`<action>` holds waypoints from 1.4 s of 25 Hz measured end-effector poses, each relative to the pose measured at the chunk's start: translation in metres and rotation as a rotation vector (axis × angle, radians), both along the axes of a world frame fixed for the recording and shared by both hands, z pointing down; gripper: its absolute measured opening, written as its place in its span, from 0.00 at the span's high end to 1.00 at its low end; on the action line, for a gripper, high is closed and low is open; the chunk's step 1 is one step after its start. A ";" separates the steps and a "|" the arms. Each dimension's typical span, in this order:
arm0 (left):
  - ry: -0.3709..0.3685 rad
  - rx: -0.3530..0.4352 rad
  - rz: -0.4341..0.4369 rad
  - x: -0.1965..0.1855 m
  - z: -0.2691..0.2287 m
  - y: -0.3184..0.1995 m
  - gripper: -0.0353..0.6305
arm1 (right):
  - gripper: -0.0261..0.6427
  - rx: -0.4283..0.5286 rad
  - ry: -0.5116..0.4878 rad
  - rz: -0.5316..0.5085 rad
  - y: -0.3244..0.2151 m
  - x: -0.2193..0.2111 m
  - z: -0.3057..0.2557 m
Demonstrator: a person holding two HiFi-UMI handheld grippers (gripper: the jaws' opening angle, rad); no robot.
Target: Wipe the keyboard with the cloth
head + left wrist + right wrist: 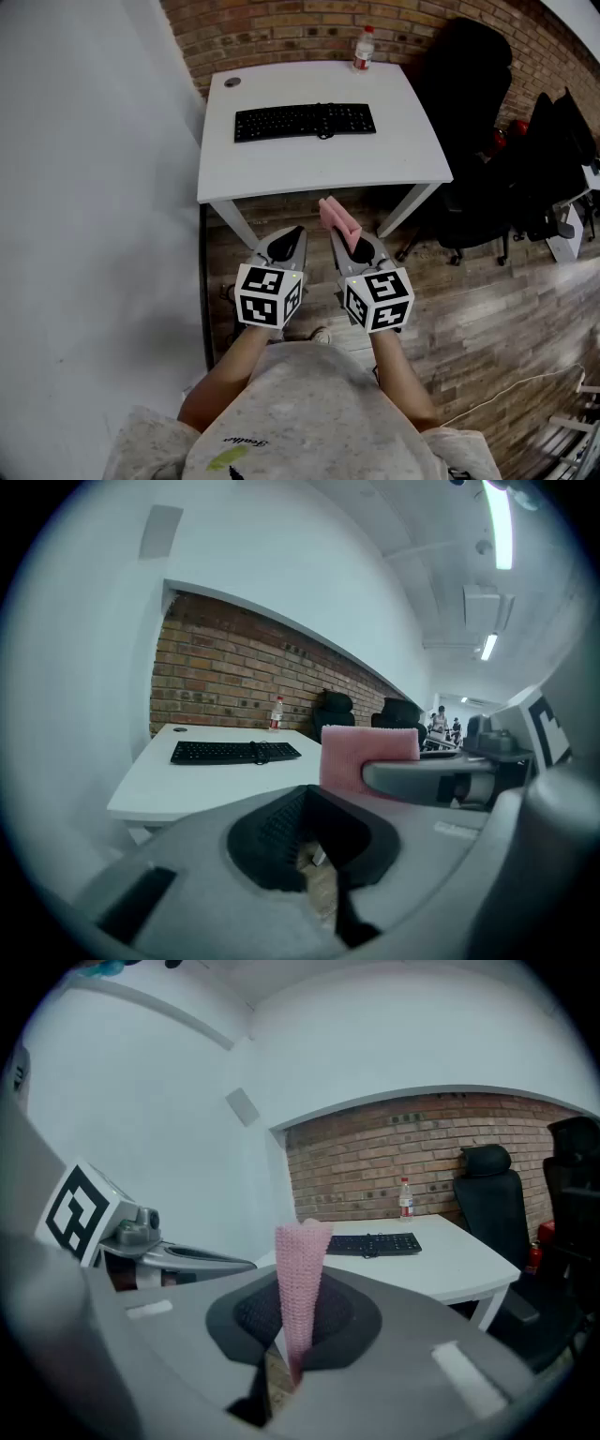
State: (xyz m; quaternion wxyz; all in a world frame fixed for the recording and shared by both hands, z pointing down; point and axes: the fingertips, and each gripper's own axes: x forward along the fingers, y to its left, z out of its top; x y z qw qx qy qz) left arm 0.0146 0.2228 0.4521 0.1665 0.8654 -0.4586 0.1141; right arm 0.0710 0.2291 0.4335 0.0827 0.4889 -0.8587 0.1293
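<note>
— What do the fingers have?

— My right gripper [296, 1354] is clamped on the pink knitted cloth [302, 1269]. It pinches the cloth low down, so most of it stands up free above the jaws. My left gripper [314, 855] has its jaws pressed together with nothing between them. It hangs just beside the right one.

— How will that cloth behave?

— I judge it to be light and soft. It shows a little body where it stands up, but it should fold over as soon as it meets the keys. The knit should stop it slipping out of the pads. With this low grip, the free part is what would do the wiping.

— And the target?

— The flat black keyboard [305, 121] lies on the white table [319, 169], well ahead of both grippers, which are short of the table's near edge, over the wooden floor [487, 319]. I guess the keyboard is light enough to skate under a sideways drag. If so, I'd rest the left gripper on one end of its frame, not on the keys.
</note>
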 end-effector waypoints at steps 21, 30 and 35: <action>-0.006 -0.011 -0.026 0.023 0.010 -0.024 0.96 | 0.92 -0.046 -0.015 -0.073 -0.022 0.013 0.017; 0.002 -0.044 -0.046 -0.002 0.021 -0.088 0.96 | 0.92 -0.083 -0.014 -0.093 -0.085 -0.009 0.027; 0.008 -0.068 -0.051 -0.019 0.027 -0.131 0.96 | 0.92 -0.105 -0.004 -0.109 -0.128 -0.029 0.032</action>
